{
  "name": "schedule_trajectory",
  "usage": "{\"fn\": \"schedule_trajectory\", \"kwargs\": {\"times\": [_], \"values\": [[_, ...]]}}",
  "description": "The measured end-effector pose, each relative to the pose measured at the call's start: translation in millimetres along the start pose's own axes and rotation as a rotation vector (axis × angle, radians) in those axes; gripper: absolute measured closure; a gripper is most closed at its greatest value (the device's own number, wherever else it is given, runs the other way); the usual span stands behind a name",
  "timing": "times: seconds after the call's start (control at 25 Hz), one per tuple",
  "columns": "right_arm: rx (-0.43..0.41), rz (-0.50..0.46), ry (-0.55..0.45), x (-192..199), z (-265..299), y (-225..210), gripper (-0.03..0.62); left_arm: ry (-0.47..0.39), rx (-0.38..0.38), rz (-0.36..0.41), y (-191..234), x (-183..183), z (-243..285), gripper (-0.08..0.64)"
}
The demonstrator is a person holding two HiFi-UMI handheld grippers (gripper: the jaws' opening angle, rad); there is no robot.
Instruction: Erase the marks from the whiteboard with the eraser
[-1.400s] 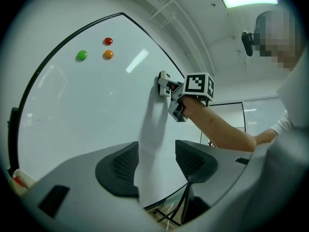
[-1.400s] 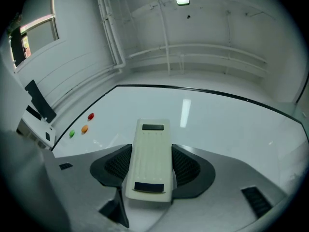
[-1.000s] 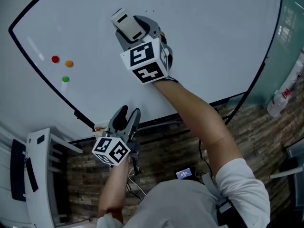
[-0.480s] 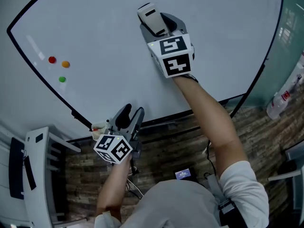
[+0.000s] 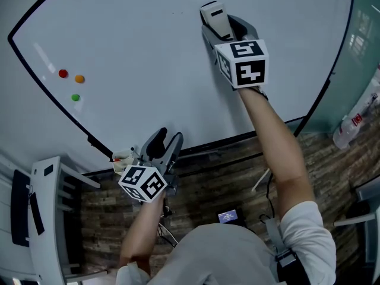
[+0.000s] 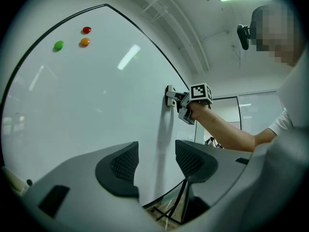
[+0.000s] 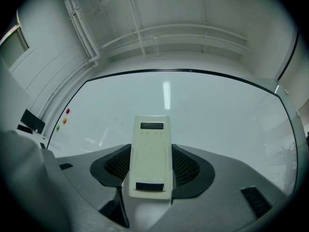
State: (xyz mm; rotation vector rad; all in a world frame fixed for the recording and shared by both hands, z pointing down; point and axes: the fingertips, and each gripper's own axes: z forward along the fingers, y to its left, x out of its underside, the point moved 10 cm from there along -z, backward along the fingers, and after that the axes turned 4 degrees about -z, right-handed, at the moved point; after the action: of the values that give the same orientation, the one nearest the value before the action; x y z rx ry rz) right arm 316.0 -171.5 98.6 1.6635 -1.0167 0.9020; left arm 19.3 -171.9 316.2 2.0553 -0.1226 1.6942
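**A:** Head view: whiteboard (image 5: 130, 52) status?

**B:** The right gripper (image 5: 221, 27) has swept rightward across it over the last second. Its jaws clamp the eraser (image 5: 214, 12), pressed to the board. No clear marks show ahead of the jaws, so erasing is judged nearly complete.

**A:** Left gripper (image 6: 157, 164)?

**B:** Jaws parted, nothing between them. No containers visible.

One whiteboard (image 5: 136, 52) carries three small round magnets: one red magnet (image 5: 63, 73), one orange magnet (image 5: 79, 79) and one green magnet (image 5: 75, 97). There is one eraser (image 5: 215, 13). Two grippers show, the left gripper (image 6: 157, 166) and the right gripper (image 7: 150, 166), each with two fingers (image 6: 118, 166), four in all, and each with one marker cube (image 5: 142, 184), two in all. One person (image 5: 237, 254)
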Motion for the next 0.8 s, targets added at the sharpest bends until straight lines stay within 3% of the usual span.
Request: {"fn": "schedule_trajectory", "kwargs": {"times": [0.6,0.8], "values": [[0.154,0.003,0.041,24.2,-24.2,-72.4,0.321,0.016,-0.005,0.003,-1.0,3.2,2.5,0.314],[0.176,0.018,0.049,21.7,-24.9,-70.4,0.321,0.013,0.003,0.005,-0.6,2.5,1.9,0.314]]}}
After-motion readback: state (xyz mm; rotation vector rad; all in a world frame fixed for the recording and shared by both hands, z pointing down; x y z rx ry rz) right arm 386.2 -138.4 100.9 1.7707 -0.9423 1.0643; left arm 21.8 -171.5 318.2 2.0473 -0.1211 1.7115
